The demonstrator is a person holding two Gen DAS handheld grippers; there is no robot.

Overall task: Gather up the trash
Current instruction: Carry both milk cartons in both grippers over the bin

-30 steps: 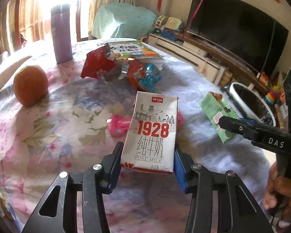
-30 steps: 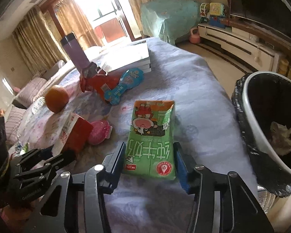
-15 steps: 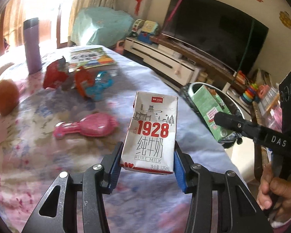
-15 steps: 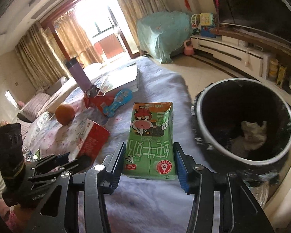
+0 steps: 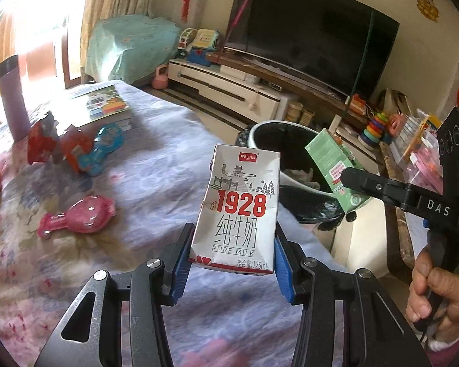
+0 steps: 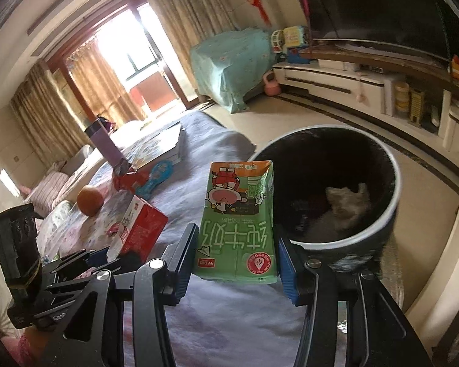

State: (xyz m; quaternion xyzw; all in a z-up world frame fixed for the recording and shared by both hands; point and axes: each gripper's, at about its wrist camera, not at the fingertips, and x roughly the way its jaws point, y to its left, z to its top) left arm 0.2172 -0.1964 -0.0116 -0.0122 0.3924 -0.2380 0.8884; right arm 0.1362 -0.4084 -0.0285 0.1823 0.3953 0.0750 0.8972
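Left gripper [image 5: 232,270] has its blue-padded fingers [image 5: 180,267] clamped on a white milk carton [image 5: 240,209], held upright above the floral-cloth bench [image 5: 156,183]. Right gripper [image 6: 237,270] grips a green milk carton [image 6: 240,223] the same way, pads pressed on both sides.

Beyond the right fingers sits a round black trash bin with a white rim [image 6: 348,235], crumpled paper [image 6: 345,205] inside, nothing between carton and bin. Off to the left of the fingers, on the bench: a pink plastic wrapper [image 5: 76,218], red and blue snack wrappers [image 5: 76,151], a stack of picture books [image 5: 107,107], a purple tumbler [image 5: 10,96].

Only the right view shows the whole orange [image 6: 89,200], the bin's contents and the white carton's red side [image 6: 142,232]. Only the left view shows the person's hand [image 5: 437,293] on the right gripper's handle, stamped "DAS".

White carton reads "1928", "PURE MILK", "125mL". The green one has a cartoon cow, printing upside down.
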